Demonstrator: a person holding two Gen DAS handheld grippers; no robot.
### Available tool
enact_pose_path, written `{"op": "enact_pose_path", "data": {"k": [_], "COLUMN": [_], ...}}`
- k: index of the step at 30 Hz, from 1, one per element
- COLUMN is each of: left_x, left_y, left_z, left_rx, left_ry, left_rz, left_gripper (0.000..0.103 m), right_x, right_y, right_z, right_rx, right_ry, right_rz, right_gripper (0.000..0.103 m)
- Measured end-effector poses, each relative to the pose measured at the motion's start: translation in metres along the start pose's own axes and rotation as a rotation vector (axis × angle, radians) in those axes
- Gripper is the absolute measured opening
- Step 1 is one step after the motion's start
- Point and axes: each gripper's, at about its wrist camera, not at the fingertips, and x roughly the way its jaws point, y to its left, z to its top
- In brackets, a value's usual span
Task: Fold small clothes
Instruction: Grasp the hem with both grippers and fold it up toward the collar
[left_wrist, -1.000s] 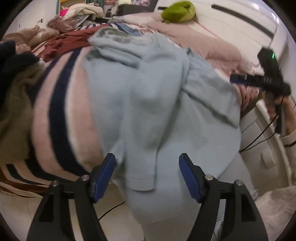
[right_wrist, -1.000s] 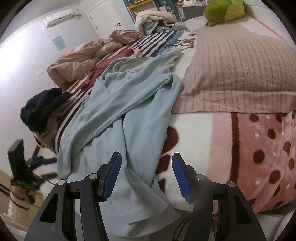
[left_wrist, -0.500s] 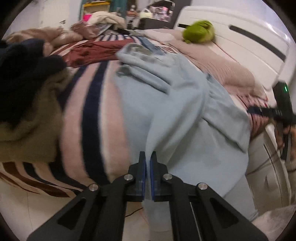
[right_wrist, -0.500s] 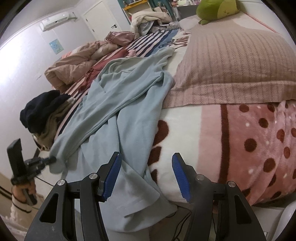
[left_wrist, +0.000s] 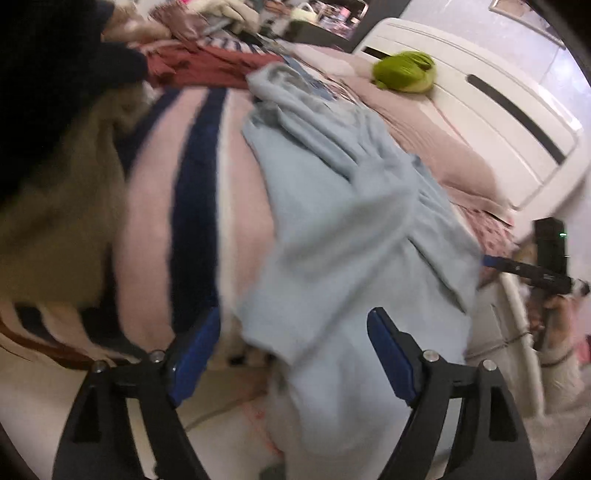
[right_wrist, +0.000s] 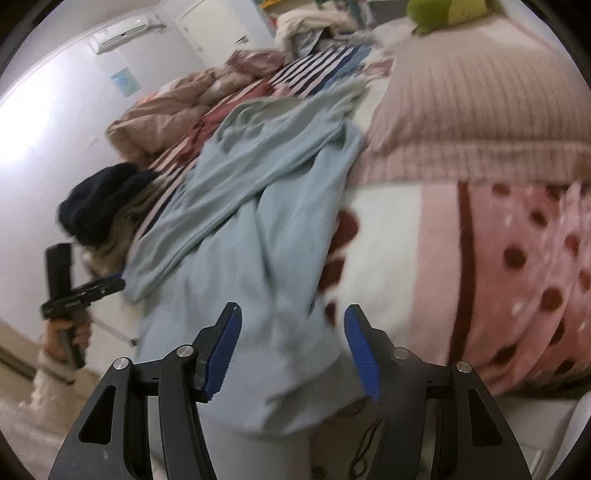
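Bedroom clutter fills both views, and I work from the edge of a bed (right_wrist: 406, 236) spread with a pink spotted blanket. Nearest to me, my left gripper (left_wrist: 293, 332) has its jaws spread wide with nothing between the blue pads; the hanging end of what looks like a sleeve of the pale blue garment (left_wrist: 343, 229) lies just ahead of them, unheld. My right gripper (right_wrist: 291, 332) is the same: jaws wide apart, empty, with a loose flap of the same garment (right_wrist: 266, 206) drooping over the bed edge in front of them. I cannot tell whether either pad brushes the cloth.

A little farther in, the blue garment lies rumpled and twisted across the bed, its lower part hanging off the edge toward the floor, its upper part reaching up over the navy-and-pink striped cover (left_wrist: 192, 206). No crease in it looks like a made fold, so I judge the folding has barely begun: it needs spreading flat first, then the sleeves brought in, then the body doubled.

Beyond it, a dark navy and olive heap (right_wrist: 99, 206) sits to one side, a dark red piece (left_wrist: 207, 68) behind, and a ribbed pink pillow (right_wrist: 480, 122). Farthest off, a green plush toy (left_wrist: 404, 72) rests by the white headboard (left_wrist: 491, 122).
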Motion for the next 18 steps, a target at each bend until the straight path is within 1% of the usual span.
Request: {"op": "enact_pose_path", "data": {"k": [1,3,7,10,12,13,14,15,16,17,18], "left_x": [0.004,0.014,0.035,0.047,0.05,0.053,0.055,0.056,0.058,0.059,0.06], "left_y": [0.001,0.006,0.008,0.002,-0.004,-0.008,-0.011,-0.014,-0.016,-0.018,-0.019], "left_z": [-0.005,-0.018,-0.03,-0.026,-0.021,-0.018,-0.014,-0.011,-0.009,-0.006,-0.003], "left_rx": [-0.016,-0.065,-0.167,-0.203,-0.207,-0.204,-0.204,-0.205,-0.206,-0.209,-0.214], "left_ry": [0.015,0.04,0.038,0.023,0.013,0.005,0.0,-0.001,-0.005,-0.009,-0.01], "left_rz": [-0.017,-0.069,-0.255,-0.307,-0.325,-0.339,-0.347,-0.35,-0.354,-0.362,-0.368], "left_gripper": [0.079,0.079,0.079,0.079,0.069,0.061,0.057,0.054,0.043,0.026,0.019], "right_x": [0.002,0.009,0.029,0.044,0.054,0.057,0.063,0.067,0.069,0.071,0.073], "right_y": [-0.001,-0.006,-0.018,-0.026,-0.029,-0.03,-0.031,-0.033,-0.035,-0.037,-0.039], "right_z": [-0.006,-0.021,-0.041,-0.047,-0.047,-0.047,-0.046,-0.046,-0.047,-0.049,-0.049], "right_rx": [-0.001,0.013,0.088,0.156,0.196,0.207,0.224,0.232,0.238,0.245,0.261], "right_ry": [0.02,0.071,0.1,0.086,0.061,0.055,0.058,0.064,0.066,0.065,0.056], "right_rz": [0.027,0.101,0.201,0.283,0.356,0.375,0.395,0.393,0.392,0.404,0.437], "right_gripper": [0.066,0.071,0.072,0.072,0.073,0.073,0.073,0.073,0.073,0.073,0.073]}}
